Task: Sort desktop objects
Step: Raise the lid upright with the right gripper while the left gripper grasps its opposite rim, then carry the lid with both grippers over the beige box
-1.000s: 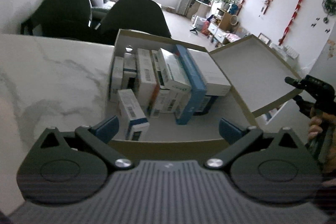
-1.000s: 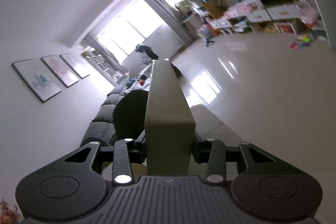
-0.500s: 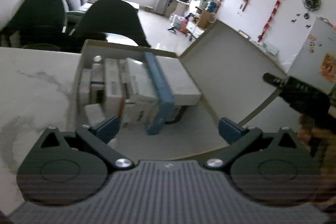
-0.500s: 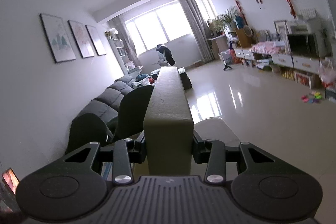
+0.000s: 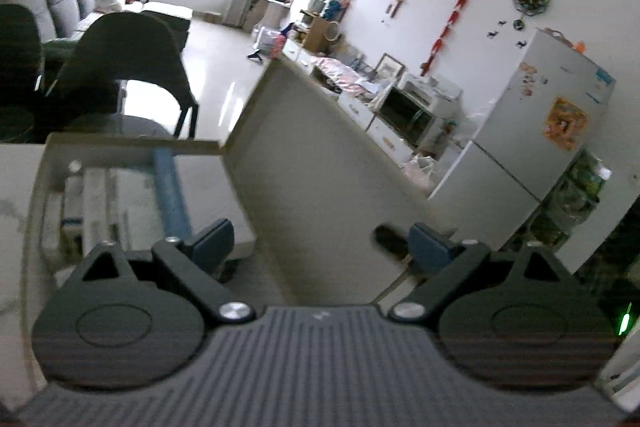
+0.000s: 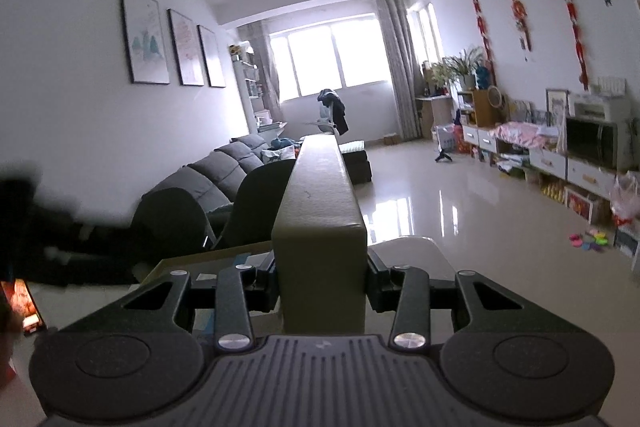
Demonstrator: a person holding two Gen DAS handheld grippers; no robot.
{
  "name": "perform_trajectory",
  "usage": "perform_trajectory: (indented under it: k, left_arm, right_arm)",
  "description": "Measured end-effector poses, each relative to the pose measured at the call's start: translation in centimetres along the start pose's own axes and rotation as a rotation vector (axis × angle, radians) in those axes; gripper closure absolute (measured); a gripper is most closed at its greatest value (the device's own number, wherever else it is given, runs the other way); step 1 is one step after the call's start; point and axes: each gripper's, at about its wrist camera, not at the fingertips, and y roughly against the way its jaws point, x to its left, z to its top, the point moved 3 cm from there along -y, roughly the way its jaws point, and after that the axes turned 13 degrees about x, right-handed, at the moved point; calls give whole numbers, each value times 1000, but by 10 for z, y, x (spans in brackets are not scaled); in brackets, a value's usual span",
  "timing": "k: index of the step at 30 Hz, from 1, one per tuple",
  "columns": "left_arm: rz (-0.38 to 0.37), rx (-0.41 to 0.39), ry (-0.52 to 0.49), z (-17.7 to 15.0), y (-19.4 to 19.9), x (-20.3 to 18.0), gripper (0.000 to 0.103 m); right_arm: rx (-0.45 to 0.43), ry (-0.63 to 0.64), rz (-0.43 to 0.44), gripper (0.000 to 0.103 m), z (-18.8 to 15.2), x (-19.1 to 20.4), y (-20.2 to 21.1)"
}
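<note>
An open cardboard box point(image 5: 52, 155) on the marble table holds several white medicine packs point(image 5: 96, 199) and a long blue pack point(image 5: 168, 187). Its hinged lid point(image 5: 312, 179) stands raised at the box's right side. In the right wrist view, my right gripper point(image 6: 320, 279) is shut on the lid's point(image 6: 320, 195) olive rim, which runs straight ahead. My left gripper point(image 5: 320, 243) hovers over the box's near right corner. Its jaws are wide and closing. The lid's inner face lies behind them, and the pads touch nothing. A dark finger tip point(image 5: 388, 237) shows at the lid's near edge.
Two black chairs point(image 5: 128, 67) stand behind the table's far edge, with a grey sofa point(image 6: 224, 167) beyond them. A fridge point(image 5: 540, 131) and low cabinets line the right wall. A lit phone screen point(image 6: 26, 307) lies at the far left in the right wrist view.
The lid has swung up from lying open to steeply raised. My left gripper rose and shifted right, its jaws slightly narrower. My right gripper rolled to level, still on the rim.
</note>
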Motion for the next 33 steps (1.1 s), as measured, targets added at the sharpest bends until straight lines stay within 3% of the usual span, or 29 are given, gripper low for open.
perform_trajectory:
  k: [9, 14, 17, 20, 27, 30, 33]
  left_arm:
    - [55, 49, -48, 23, -20, -18, 11]
    - [88, 74, -59, 22, -28, -16, 19]
    - [81, 79, -35, 18, -30, -7, 26]
    - [69, 77, -7, 16, -29, 2, 51]
    - [37, 70, 51, 12, -17, 21, 55]
    - [24, 62, 66, 9, -13, 27, 56]
    - [0, 61, 86, 5, -8, 37, 57]
  right_arm:
    - [-18, 102, -33, 58, -9, 34, 3]
    - [-38, 170, -53, 57, -14, 52, 3]
    - [-45, 218, -50, 56, -20, 63, 4]
    - [-48, 271, -30, 54, -25, 75, 4]
    - [-62, 318, 11, 50, -31, 92, -1]
    - [-43, 280, 77, 43, -30, 88, -2]
    - [-3, 222, 145, 25, -31, 75, -4]
